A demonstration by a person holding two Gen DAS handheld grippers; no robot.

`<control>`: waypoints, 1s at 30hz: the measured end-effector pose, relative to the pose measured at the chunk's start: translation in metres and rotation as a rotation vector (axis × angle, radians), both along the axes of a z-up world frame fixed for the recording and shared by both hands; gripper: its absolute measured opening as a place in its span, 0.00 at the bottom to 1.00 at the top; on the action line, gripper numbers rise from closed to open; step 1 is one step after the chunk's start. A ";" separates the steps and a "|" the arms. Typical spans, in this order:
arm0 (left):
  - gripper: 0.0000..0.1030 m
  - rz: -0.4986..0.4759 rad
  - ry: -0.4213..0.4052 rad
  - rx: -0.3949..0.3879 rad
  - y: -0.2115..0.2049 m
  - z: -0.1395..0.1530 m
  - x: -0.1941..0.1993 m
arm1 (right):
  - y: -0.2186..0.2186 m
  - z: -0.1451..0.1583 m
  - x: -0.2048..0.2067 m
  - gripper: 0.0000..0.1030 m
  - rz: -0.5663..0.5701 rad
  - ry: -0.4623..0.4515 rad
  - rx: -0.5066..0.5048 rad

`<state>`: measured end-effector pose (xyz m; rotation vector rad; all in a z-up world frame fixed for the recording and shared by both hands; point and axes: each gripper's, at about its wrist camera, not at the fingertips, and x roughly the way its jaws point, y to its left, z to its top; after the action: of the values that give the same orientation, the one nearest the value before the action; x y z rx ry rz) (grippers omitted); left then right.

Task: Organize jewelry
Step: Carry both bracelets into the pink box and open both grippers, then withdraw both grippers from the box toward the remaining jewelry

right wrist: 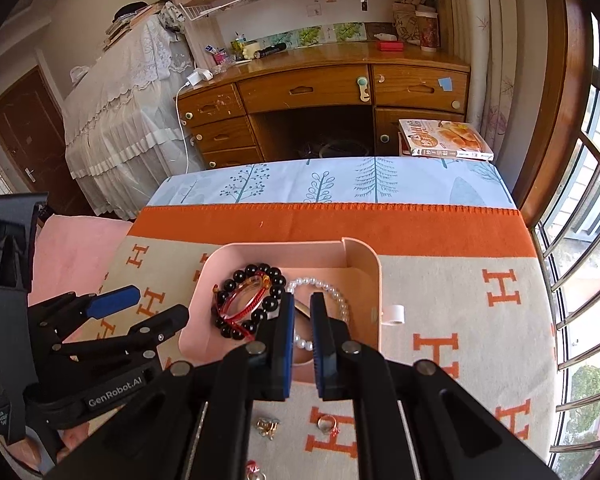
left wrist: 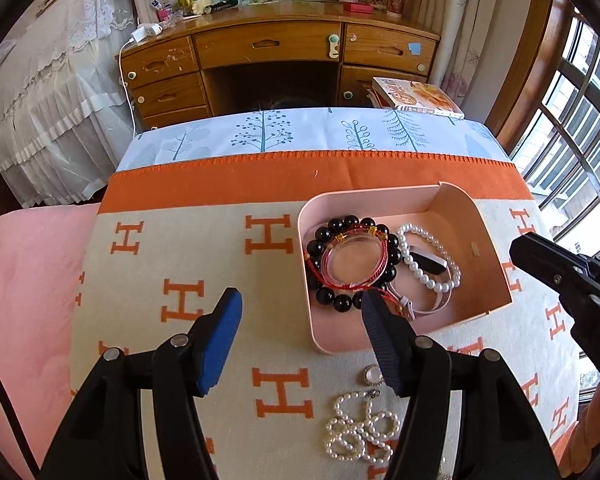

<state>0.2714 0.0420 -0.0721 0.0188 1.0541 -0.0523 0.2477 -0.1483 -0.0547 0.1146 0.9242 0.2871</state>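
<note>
A pink tray [left wrist: 476, 216] with rounded corners and low walls sits on the cream-and-orange blanket [left wrist: 204, 264], and most of the jewelry is already inside it: a bracelet of glossy black beads [left wrist: 320, 248] with a few gold ones, a clear round bangle wound with red cord [left wrist: 350, 258] lying on top of it, a white pearl bracelet [left wrist: 428, 258] just beside them, a dark faceted piece [left wrist: 430, 262] inside the pearl loop, and a pale pink strap [left wrist: 432, 304] curling along the tray's near side. Loose on the blanket in front of the tray lie a heaped pearl necklace [left wrist: 358, 432], a small round pale brooch [left wrist: 370, 374], a ring [right wrist: 326, 424] and a little gold trinket [right wrist: 268, 426]. The blanket is soft and woolly, woven with big orange H letters and a wide orange border; beyond it is a pale blue cloth printed with trees [left wrist: 300, 132]. The left gripper [left wrist: 300, 312] has its blue-padded fingers spread wide with nothing between them, poised at the tray's near left corner; its side reads "GenRobot.AI" in the right wrist view. The right gripper [right wrist: 301, 320] hangs over the tray's near edge above the pearl bracelet, its jaws drawn close with a narrow gap; I cannot tell whether they pinch anything. A cookbook [left wrist: 420, 96] with Chinese lettering lies at the far end.
</note>
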 end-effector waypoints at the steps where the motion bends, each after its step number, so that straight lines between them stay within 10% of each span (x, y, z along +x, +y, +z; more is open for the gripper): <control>1: 0.60 -0.003 0.000 0.002 0.000 0.001 -0.006 | -0.001 0.000 -0.006 0.08 0.004 0.004 0.000; 17: 0.68 -0.078 0.001 0.027 0.010 0.013 -0.112 | -0.009 -0.005 -0.118 0.09 0.113 0.132 0.030; 30: 0.68 -0.301 0.105 0.048 -0.030 -0.045 -0.157 | -0.008 -0.046 -0.174 0.11 0.105 0.284 0.124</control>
<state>0.1148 0.0115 -0.1171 0.2200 1.1506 -0.3032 0.0739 -0.1560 -0.1010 0.2261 1.1958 0.4335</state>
